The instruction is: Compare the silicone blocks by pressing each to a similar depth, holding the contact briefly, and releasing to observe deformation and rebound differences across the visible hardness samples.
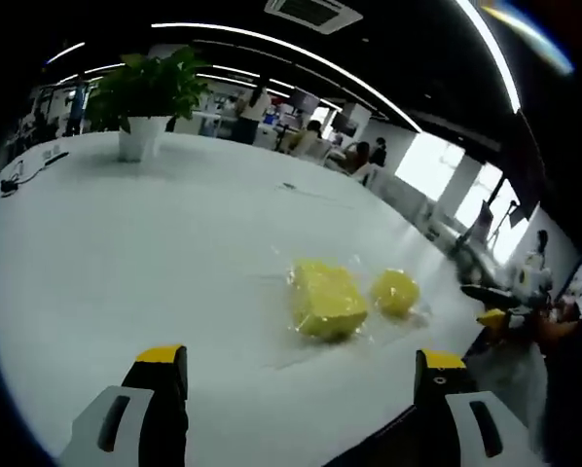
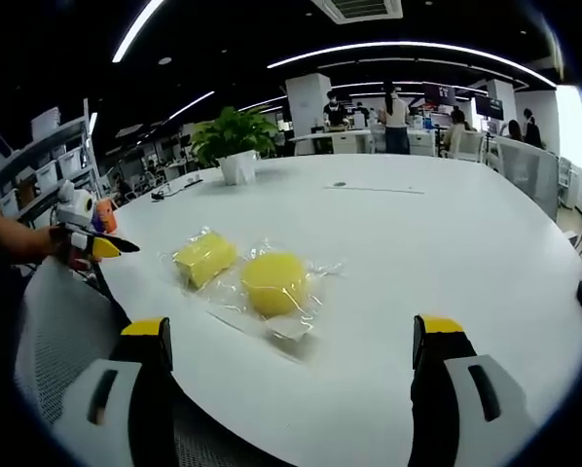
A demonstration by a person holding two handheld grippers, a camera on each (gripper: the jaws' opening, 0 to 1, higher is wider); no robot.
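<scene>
Two yellow silicone blocks in clear plastic wrap lie side by side on the white table (image 1: 126,263). One is a rectangular block (image 1: 328,300) (image 2: 205,258), the other a rounder block (image 1: 396,290) (image 2: 274,282). My left gripper (image 1: 301,365) is open, its yellow-tipped jaws wide apart and short of the rectangular block, touching nothing. My right gripper (image 2: 291,336) is open too, held back from the round block with nothing between its jaws. The left gripper (image 2: 94,245) also comes into the right gripper view from the left, held in a hand. The right gripper's yellow tip (image 1: 492,318) appears at the table edge.
A potted green plant (image 1: 140,126) (image 2: 237,161) stands at the far side of the table. A cable (image 1: 23,175) lies near the far left edge. A grey mesh chair (image 2: 57,331) sits close by the table edge. People and desks fill the office behind.
</scene>
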